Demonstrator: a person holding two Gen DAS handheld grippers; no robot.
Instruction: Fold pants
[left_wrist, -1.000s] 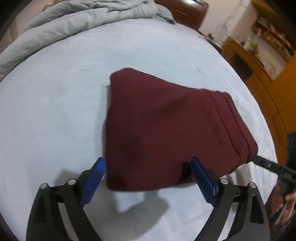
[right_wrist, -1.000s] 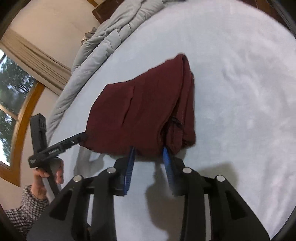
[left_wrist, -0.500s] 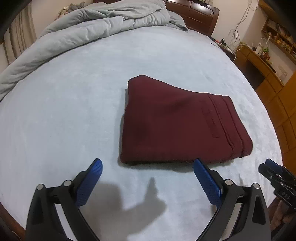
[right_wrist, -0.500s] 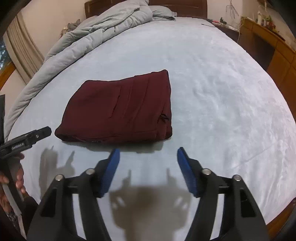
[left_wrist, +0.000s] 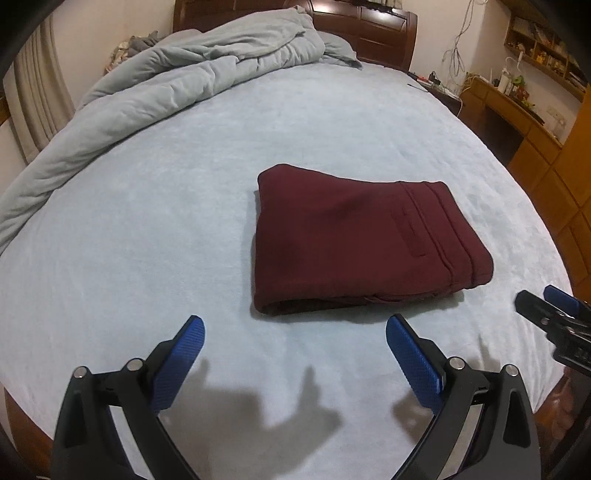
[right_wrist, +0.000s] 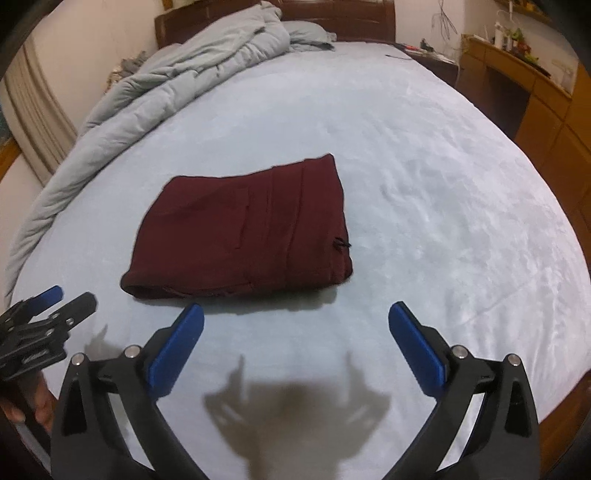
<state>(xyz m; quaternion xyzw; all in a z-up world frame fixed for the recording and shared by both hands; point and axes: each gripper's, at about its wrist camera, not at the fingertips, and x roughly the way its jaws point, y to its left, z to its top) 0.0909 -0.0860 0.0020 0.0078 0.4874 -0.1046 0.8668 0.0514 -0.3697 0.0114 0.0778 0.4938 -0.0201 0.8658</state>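
Observation:
The maroon pants (left_wrist: 354, 240) lie folded into a flat rectangle on the pale blue bed (left_wrist: 147, 221), waistband toward the right in the left wrist view. The same pants (right_wrist: 240, 232) sit ahead and left of centre in the right wrist view. My left gripper (left_wrist: 295, 328) hovers open just short of the fold's near edge, with nothing between its blue pads. My right gripper (right_wrist: 295, 314) is still opening its jaws wide, also empty, near the pants' front edge. Each gripper shows at the other view's margin: right gripper (left_wrist: 546, 306), left gripper (right_wrist: 62, 299).
A crumpled grey duvet (left_wrist: 166, 85) is piled along the far left of the bed by the dark wooden headboard (left_wrist: 369, 26). Wooden cabinets and a desk (left_wrist: 535, 122) stand to the right. A hand (right_wrist: 22, 406) grips the left tool's handle.
Both grippers let go of the pants and drew back and upward. The right jaws went from narrow on the fabric to wide. The pants dropped flat onto the bed.

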